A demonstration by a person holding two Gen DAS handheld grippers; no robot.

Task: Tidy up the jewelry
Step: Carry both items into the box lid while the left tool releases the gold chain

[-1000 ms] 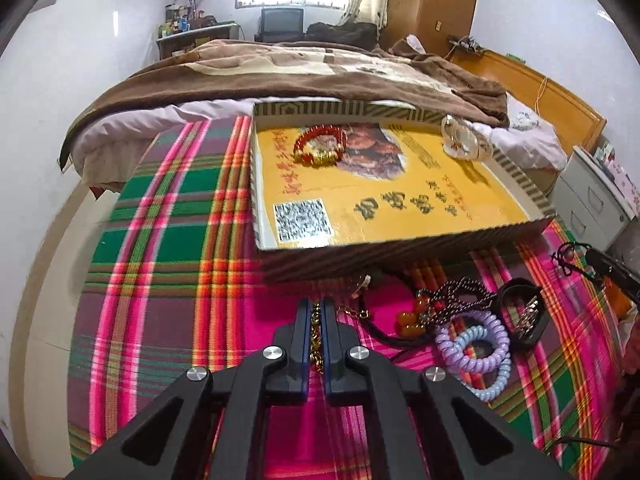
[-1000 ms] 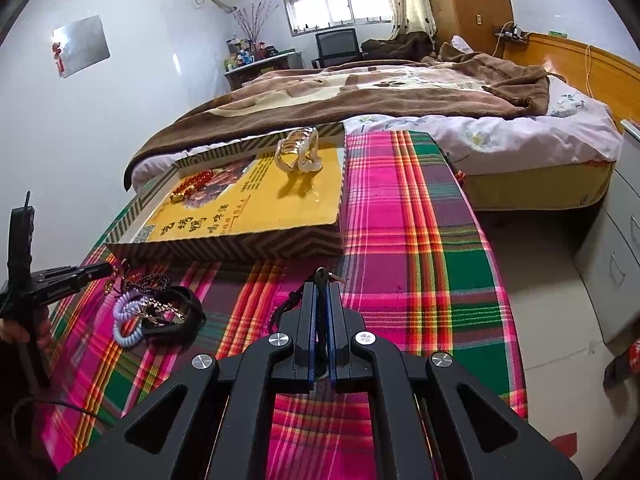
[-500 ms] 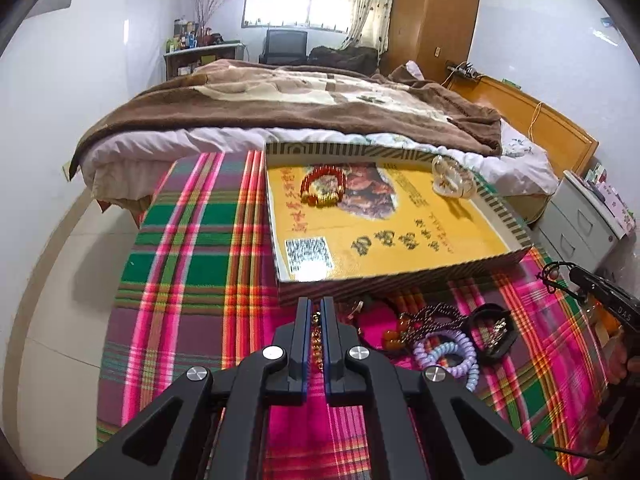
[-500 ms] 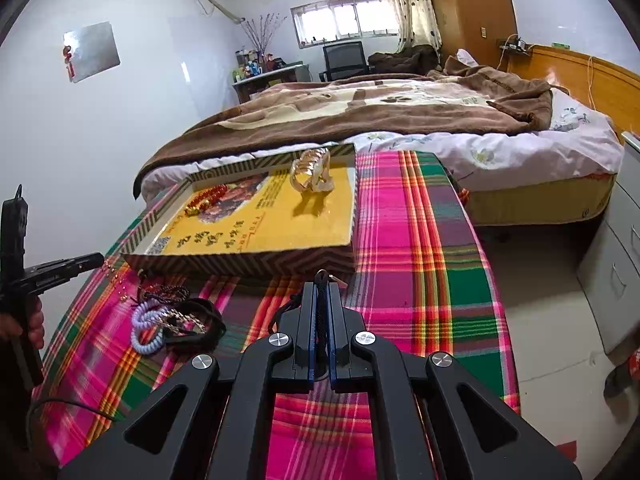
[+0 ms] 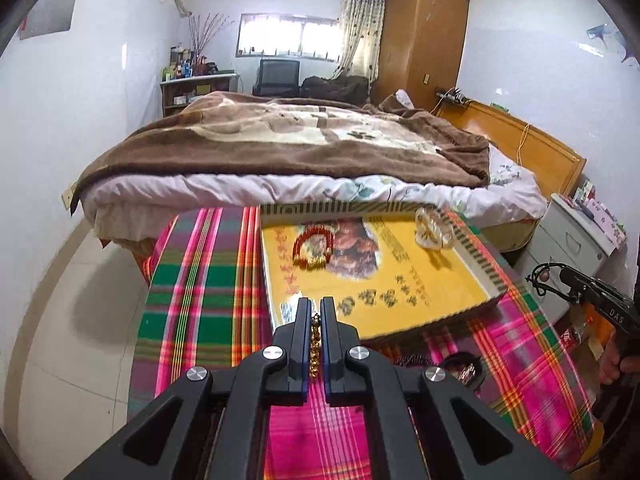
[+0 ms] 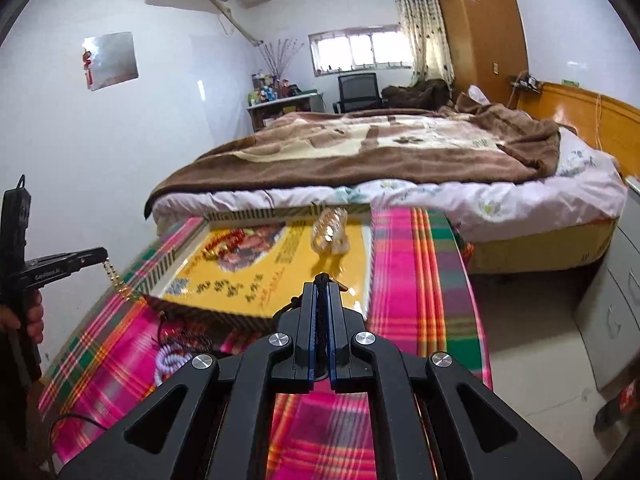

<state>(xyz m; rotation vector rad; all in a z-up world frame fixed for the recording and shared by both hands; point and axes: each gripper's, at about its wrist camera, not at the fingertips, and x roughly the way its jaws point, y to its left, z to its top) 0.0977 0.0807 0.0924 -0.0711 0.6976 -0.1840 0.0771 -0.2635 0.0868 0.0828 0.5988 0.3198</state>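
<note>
Over plaid cloth [image 5: 200, 280], left claw [image 5: 316, 312] pinches gold chain [image 5: 315, 344] lengthwise; right claw [image 6: 321, 292] clamps black cord [image 6: 321, 312]

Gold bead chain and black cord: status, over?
Left gripper shut on gold bead chain. Right gripper shut on black braided cord. Yellow printed box ahead, unobstructed.

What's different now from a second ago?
Both grippers rose from the plaid cloth: the left gripper lifting its gold bead chain, the right gripper its black cord. The red bead bracelet and clear bangle stayed on the yellow box.
</note>
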